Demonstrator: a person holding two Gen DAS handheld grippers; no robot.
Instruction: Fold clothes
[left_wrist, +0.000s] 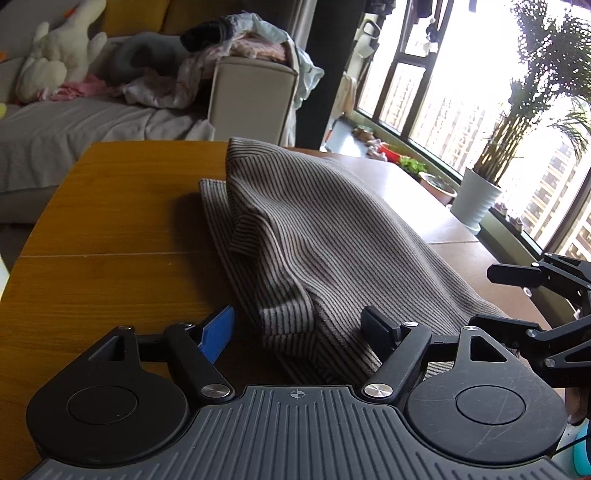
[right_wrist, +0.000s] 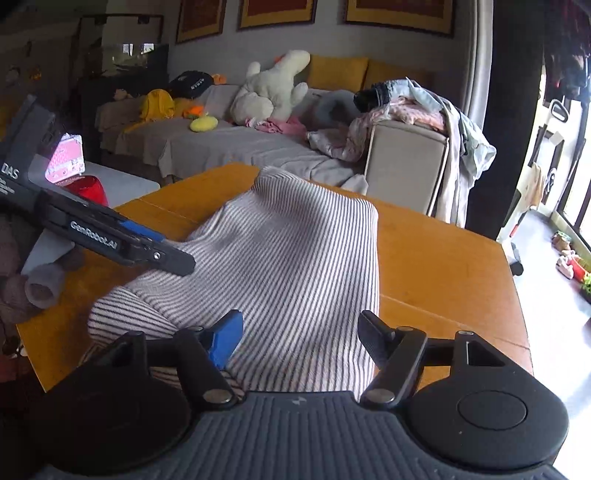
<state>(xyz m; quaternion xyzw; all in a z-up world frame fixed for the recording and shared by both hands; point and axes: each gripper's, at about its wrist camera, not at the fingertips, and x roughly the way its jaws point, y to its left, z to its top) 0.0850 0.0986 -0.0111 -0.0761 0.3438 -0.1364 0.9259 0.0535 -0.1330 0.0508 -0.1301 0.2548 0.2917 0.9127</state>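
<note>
Stripes on orange-brown wood

Showing thin dark-and-pale stripes all over the garment (right_wrist: 295, 258), lying across an orange-brown wooden table (right_wrist: 443, 258); carrying one blue pad and one black pad on each black gripper, left (left_wrist: 299, 332) and right (right_wrist: 299, 339); glowing mustard yellow in the cushions (right_wrist: 338, 72) at twelve o'clock, beside a cream plush toy (right_wrist: 273, 88); draping grey over the sofa (right_wrist: 221, 144).

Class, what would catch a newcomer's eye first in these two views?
The striped garment heaped mid-table on the orange table. Both grippers, left gripper and right gripper, stand open at its near edge. Behind, a white plush toy sits on the sofa.
</note>
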